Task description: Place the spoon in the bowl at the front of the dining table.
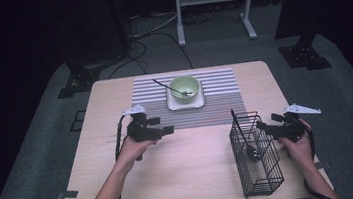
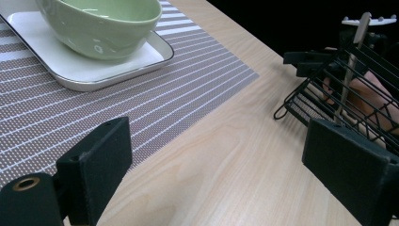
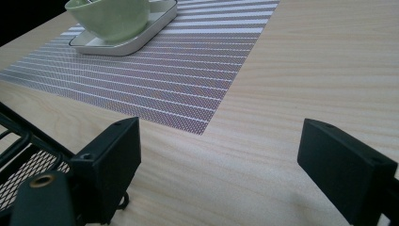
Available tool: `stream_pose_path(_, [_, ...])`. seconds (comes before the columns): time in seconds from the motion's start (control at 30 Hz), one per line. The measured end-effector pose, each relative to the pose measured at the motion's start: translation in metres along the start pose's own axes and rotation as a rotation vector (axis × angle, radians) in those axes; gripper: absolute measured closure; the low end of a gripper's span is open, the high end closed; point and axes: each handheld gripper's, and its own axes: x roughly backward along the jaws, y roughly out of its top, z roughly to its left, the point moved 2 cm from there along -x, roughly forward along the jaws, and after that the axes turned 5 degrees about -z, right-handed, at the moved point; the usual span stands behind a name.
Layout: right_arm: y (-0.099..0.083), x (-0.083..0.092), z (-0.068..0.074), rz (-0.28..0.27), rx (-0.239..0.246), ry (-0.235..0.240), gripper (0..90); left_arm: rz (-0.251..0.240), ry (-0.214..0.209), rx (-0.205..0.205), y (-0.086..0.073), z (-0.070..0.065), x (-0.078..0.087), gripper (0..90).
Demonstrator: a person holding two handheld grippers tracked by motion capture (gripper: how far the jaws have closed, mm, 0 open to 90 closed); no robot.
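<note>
A pale green bowl (image 1: 185, 88) with a spoon (image 1: 169, 88) in it sits on a white square plate (image 1: 185, 103) on a striped placemat (image 1: 215, 100). A black wire basket (image 1: 255, 155) stands at the right front and holds a dark utensil (image 1: 253, 152). My left gripper (image 1: 166, 126) is open above the table left of centre, with nothing between its jaws. My right gripper (image 1: 262, 122) is open next to the basket's right side, also holding nothing. The left gripper view has the bowl (image 2: 101, 23), the plate (image 2: 80, 70) and the basket (image 2: 348, 89). The right gripper view has the bowl (image 3: 110, 19) and the basket's edge (image 3: 23, 155).
The wooden table (image 1: 188, 173) has bare room in the middle and front left. Beyond its far edge are dark stand legs (image 1: 79, 78) and a white frame (image 1: 214, 4) on the grey floor, with cables (image 1: 156, 31) between them.
</note>
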Motion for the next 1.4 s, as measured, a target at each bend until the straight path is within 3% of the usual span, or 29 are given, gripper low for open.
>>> stream_pose_path(1.0, [0.0,0.0,0.0,0.001,0.002,-0.003,12.9,0.017,-0.029,-0.008,-0.026,-0.019,0.014,7.9])
stream_pose_path(1.4, [0.0,0.0,0.001,0.004,0.004,-0.003,12.9,0.019,-0.045,-0.033,-0.034,-0.033,0.019,8.0])
